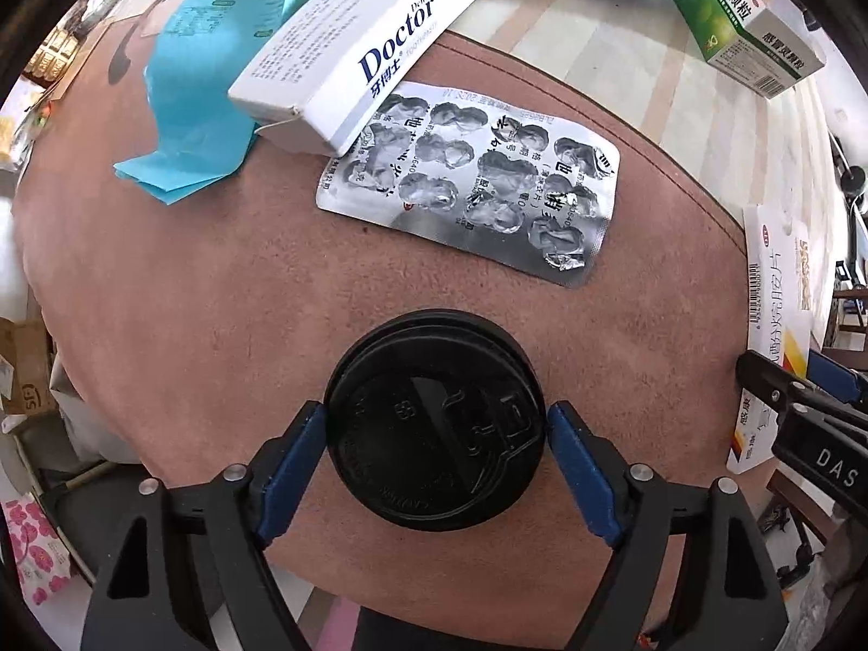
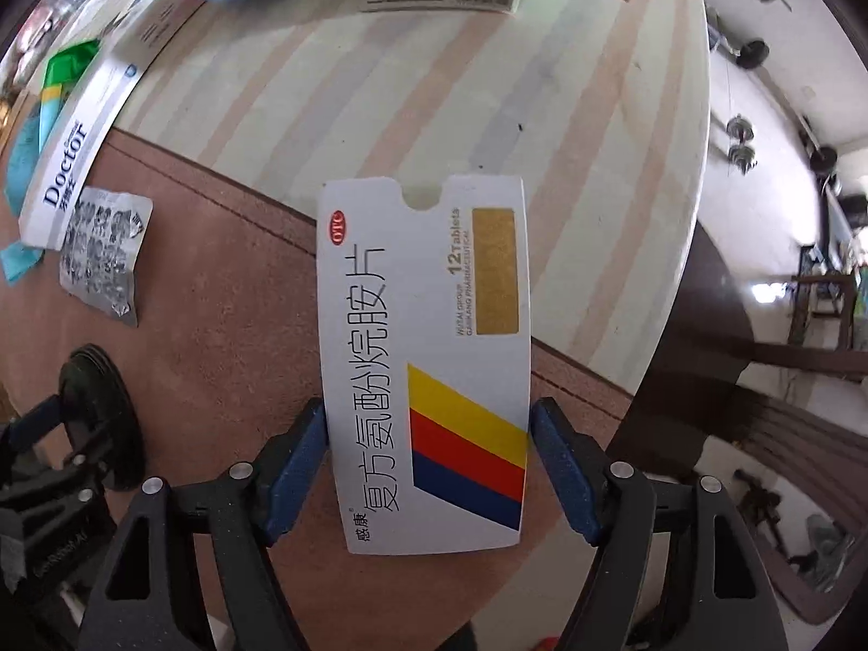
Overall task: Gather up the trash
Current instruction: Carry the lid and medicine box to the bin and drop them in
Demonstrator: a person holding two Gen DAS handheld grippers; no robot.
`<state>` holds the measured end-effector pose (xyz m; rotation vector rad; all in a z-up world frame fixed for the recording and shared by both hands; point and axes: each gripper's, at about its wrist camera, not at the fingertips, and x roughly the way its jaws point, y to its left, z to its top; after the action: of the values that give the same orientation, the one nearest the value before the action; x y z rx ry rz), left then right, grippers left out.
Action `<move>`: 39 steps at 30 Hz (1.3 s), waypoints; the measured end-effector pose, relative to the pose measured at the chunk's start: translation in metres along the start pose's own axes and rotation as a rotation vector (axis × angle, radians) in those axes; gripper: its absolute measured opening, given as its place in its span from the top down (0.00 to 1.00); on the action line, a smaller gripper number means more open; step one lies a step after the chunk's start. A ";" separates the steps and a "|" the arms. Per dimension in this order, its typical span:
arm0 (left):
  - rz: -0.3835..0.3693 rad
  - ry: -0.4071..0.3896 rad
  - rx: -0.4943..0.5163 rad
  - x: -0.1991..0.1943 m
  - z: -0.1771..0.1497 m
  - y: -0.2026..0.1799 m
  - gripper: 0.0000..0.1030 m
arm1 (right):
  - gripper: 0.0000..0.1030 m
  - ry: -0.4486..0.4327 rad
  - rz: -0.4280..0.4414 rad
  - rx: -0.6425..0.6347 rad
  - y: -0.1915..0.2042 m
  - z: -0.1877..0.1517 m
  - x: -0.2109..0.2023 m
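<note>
In the left wrist view the left gripper (image 1: pixel 436 428) points down at a black cup lid (image 1: pixel 434 420) lying on the brown mat (image 1: pixel 217 282) in the lower centre of the frame; its jaws stand partly open around the lid, the blue pads touching or all but touching the rim on either side, and I cannot tell whether they press. Above the lid lies an emptied silver blister pack (image 1: pixel 472 179), its upper left corner tucked under a white toothpaste box (image 1: pixel 369 49). In the right wrist view the right gripper (image 2: pixel 428 434) straddles a flat white tablet box (image 2: pixel 428 358) at the frame's centre, which lies across the mat's edge onto the pale striped desk (image 2: pixel 434 81); the left pad touches the box edge, the right stands just clear.
</note>
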<state>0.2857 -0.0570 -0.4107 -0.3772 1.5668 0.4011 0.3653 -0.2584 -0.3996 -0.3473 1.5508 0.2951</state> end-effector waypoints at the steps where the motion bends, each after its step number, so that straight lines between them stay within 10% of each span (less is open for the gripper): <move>1: -0.005 -0.004 -0.001 -0.004 -0.007 -0.006 0.22 | 0.27 -0.004 -0.002 -0.008 0.000 -0.002 0.000; 15: -0.024 -0.207 -0.082 -0.092 -0.053 0.054 0.22 | 0.29 -0.076 0.028 -0.043 0.048 -0.037 -0.042; 27: -0.073 -0.326 -0.290 -0.136 -0.161 0.206 0.22 | 0.29 -0.180 0.147 -0.250 0.208 -0.134 -0.107; 33: -0.125 -0.298 -0.475 -0.104 -0.245 0.299 0.22 | 0.29 -0.132 0.200 -0.371 0.292 -0.201 -0.085; 39: -0.199 -0.149 -0.693 0.014 -0.322 0.384 0.22 | 0.29 0.016 0.226 -0.485 0.387 -0.266 0.014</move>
<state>-0.1800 0.1288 -0.4081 -1.0032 1.1949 0.7954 -0.0329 -0.0097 -0.4229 -0.5515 1.5252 0.8531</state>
